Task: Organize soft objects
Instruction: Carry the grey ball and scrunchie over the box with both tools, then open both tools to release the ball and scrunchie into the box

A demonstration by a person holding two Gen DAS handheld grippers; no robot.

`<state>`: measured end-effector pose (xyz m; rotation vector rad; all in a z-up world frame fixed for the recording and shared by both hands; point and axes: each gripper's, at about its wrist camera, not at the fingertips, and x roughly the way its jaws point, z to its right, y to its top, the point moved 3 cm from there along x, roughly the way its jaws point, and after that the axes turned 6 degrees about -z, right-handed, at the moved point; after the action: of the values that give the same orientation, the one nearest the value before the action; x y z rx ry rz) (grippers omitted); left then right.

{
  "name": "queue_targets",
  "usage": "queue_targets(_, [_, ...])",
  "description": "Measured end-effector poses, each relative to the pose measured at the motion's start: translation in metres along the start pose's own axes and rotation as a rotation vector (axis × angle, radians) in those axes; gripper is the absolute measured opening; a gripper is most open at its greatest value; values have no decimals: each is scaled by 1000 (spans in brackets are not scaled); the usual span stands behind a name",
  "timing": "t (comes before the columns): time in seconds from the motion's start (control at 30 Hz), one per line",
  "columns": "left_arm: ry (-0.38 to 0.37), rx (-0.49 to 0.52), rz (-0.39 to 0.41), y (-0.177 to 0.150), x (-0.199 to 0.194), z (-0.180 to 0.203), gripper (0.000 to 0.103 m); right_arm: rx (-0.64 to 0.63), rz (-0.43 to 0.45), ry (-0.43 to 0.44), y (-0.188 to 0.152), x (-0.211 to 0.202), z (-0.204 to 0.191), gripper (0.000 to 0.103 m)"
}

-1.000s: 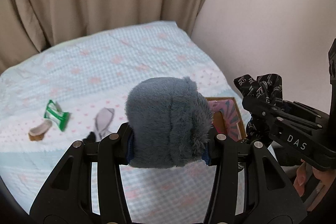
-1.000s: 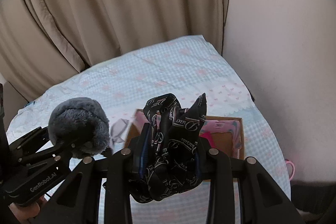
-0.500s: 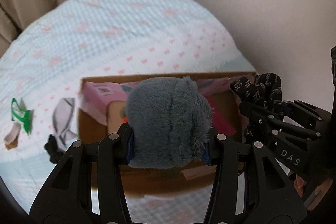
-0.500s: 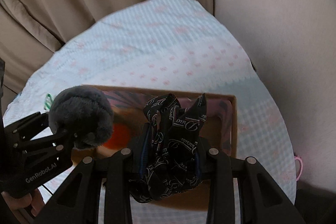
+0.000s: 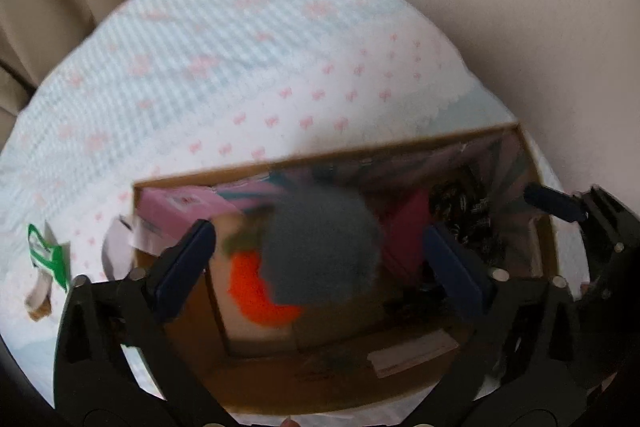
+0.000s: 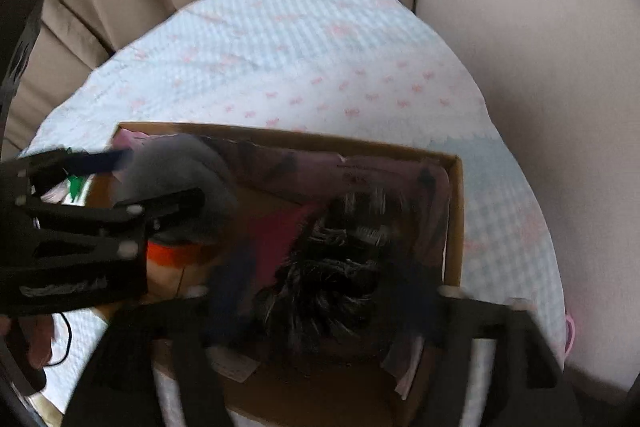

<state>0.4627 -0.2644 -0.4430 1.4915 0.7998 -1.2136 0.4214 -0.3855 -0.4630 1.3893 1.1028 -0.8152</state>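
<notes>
Both claws hang over the open cardboard box (image 5: 400,143) on the bed (image 5: 240,67), jaws opening wide. The left claw (image 5: 320,247) has its blue pads clear of the grey plush ball (image 5: 320,247), which sits blurred between them above an orange soft thing (image 5: 256,295) at 7 o'clock of it. The right claw (image 6: 324,291) is spread too, the black patterned scarf (image 6: 336,267) loose between its pads, toward the box's 3 o'clock wall. A green-and-white item (image 5: 44,251) lies on the bed at 9 o'clock of the box
</notes>
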Motion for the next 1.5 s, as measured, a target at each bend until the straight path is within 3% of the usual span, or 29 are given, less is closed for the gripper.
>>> queue_targets(0.03, [-8,-5,3,2,-2,-2,103,-6,11,12,-1,-2,-1,103])
queue_targets(0.27, [-34,-55,15,3,-18,-13,103,-70,67,28,-7,-10,-12,103])
queue_targets(0.57, [-14,-80,69,-6,-57,-14,103,-97,108,18,-5,-40,-20,103])
queue_targets(1.03, [27,-79,242,-41,-196,-10,103,-80,231,-28,-6,-153,-45,103])
queue_targets(1.23, [55,-85,322,-72,-257,-16,103,-50,276,-53,-18,-206,-64,103])
queue_targets(1.5, [82,-112,408,-131,-320,-53,103,73,363,-106,-48,-268,-95,103])
